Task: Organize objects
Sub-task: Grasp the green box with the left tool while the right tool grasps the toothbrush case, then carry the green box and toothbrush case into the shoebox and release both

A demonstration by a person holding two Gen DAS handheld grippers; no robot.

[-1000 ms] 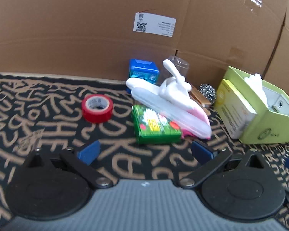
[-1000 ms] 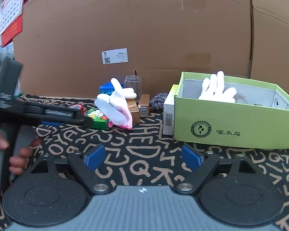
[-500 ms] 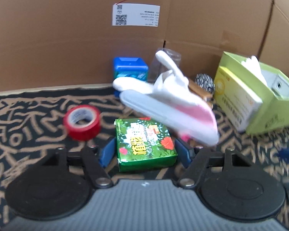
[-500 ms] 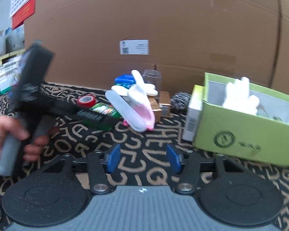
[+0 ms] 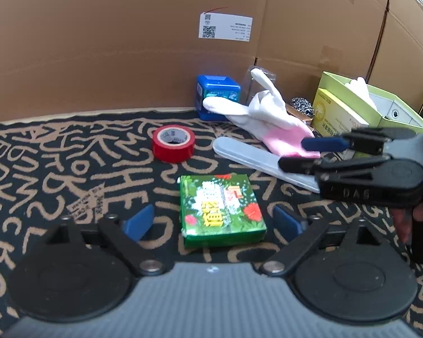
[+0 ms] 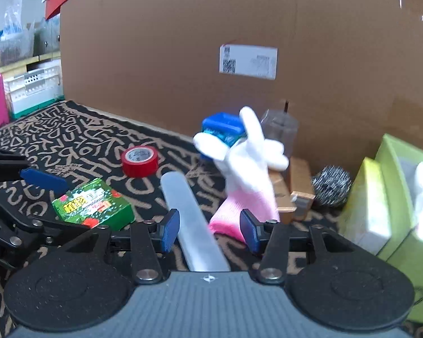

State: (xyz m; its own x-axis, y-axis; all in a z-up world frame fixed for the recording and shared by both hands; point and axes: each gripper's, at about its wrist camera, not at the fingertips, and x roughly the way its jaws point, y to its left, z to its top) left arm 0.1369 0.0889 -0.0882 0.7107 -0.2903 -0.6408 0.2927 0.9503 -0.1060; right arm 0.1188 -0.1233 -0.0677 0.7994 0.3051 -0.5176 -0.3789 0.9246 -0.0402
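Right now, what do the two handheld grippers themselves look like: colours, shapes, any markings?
Both match: the left gripper and right gripper each have blue finger pads on black linkage arms with silver pivot bolts, two round black discs and a grey ribbed body with a small white logo. Seen from the left wrist camera, the right gripper's black side carries embossed lettering, unreadable here. No cables show.

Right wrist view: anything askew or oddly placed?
Yes. The white and pink glove stands propped against the small cardboard boxes, not flat; the translucent case lies diagonally beside it.
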